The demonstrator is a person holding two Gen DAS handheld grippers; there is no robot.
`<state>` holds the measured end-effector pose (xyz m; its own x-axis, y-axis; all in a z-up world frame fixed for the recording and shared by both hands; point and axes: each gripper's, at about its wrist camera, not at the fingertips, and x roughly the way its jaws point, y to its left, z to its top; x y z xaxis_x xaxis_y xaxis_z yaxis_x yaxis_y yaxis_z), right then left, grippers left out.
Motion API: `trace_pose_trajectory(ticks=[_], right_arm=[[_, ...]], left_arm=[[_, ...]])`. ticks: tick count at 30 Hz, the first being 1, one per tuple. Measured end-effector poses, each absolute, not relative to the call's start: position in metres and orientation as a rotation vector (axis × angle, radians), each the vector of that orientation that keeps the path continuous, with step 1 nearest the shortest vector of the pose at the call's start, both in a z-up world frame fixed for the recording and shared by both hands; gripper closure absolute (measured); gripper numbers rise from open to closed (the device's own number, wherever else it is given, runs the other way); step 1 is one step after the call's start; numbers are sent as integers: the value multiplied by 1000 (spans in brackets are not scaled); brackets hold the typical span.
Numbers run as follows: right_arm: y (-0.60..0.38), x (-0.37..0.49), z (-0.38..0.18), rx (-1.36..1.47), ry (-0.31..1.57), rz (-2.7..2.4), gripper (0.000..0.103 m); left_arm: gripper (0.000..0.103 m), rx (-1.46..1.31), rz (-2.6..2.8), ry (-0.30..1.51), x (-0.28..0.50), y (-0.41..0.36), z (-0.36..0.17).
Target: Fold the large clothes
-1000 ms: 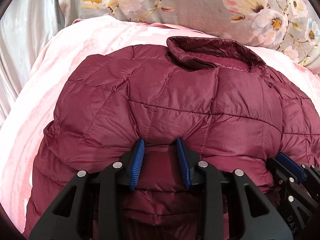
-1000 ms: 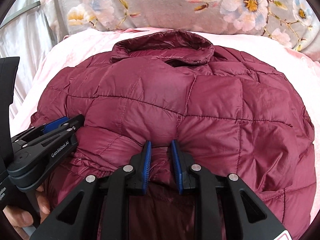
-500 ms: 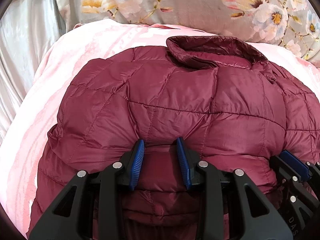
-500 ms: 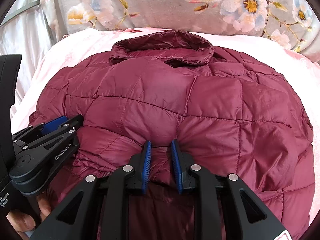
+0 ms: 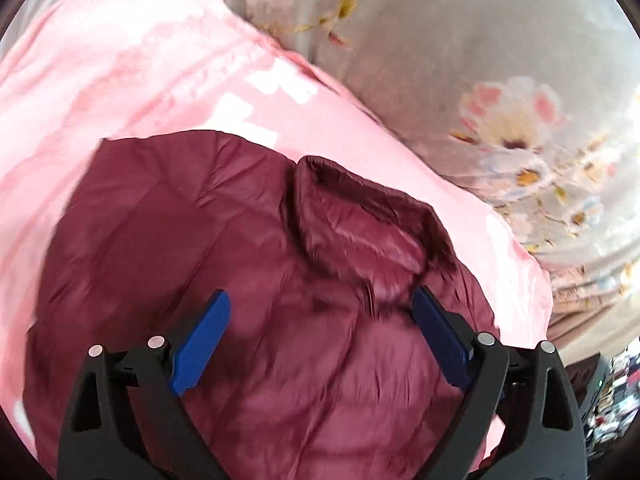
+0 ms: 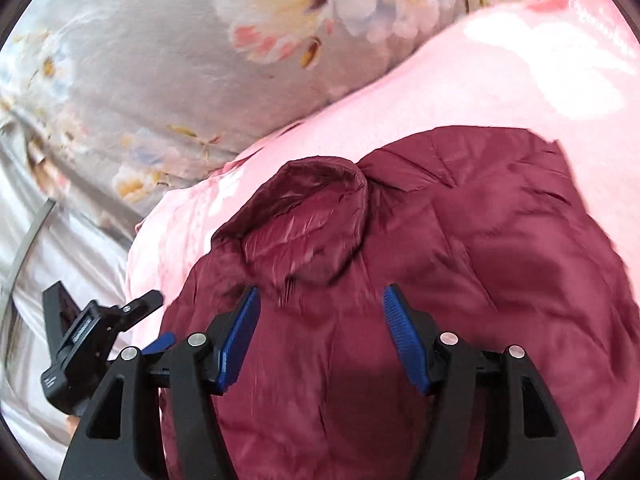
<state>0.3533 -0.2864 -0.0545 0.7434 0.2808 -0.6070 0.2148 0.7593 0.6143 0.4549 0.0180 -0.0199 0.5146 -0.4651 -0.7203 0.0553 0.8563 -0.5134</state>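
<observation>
A maroon quilted puffer jacket (image 5: 180,240) lies folded on the pink blanket (image 5: 140,60), its collar (image 5: 360,232) at the far side. My left gripper (image 5: 320,300) hovers just above the jacket with its jaws opening; nothing is pinched between the blue pads (image 5: 200,340). In the right wrist view the same jacket (image 6: 500,240) and collar (image 6: 312,216) sit below my right gripper (image 6: 320,292), whose jaws are also opening with only loose fabric beneath them. The left gripper (image 6: 160,318) shows at the jacket's left edge there. Both views are motion-blurred.
A grey floral quilt (image 5: 500,80) lies behind the blanket, also in the right wrist view as grey floral quilt (image 6: 140,60). Silvery fabric (image 6: 60,248) hangs at the left. Dark clutter (image 5: 612,392) sits past the bed's right edge.
Both grippers have let go of the jacket fold they were pinching, spread their jaws wide and lifted off. Each view has rolled and shifted, and the jacket now lies flatter.
</observation>
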Motion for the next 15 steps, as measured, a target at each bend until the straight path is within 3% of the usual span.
trace_pose_trajectory(ticks=[3, 4, 5, 6, 7, 8, 15], right_arm=[[-290, 379, -73, 811, 798, 55, 44], [-290, 387, -80, 827, 818, 54, 52], [-290, 392, -86, 833, 834, 51, 66], [-288, 392, -89, 833, 846, 54, 75], [-287, 395, -92, 832, 858, 65, 94], [-287, 397, -92, 829, 861, 86, 94], [-256, 379, -65, 390, 801, 0, 96]], left_arm=[[16, -496, -332, 1081, 485, 3, -42], [24, -507, -335, 1110, 492, -1, -49], [40, -515, -323, 1130, 498, -4, -57], [49, -512, -319, 1141, 502, -6, -60], [74, -505, -326, 1147, 502, -8, -62], [92, -498, -346, 1157, 502, -10, -63], [92, -331, -383, 1099, 474, -6, -51]])
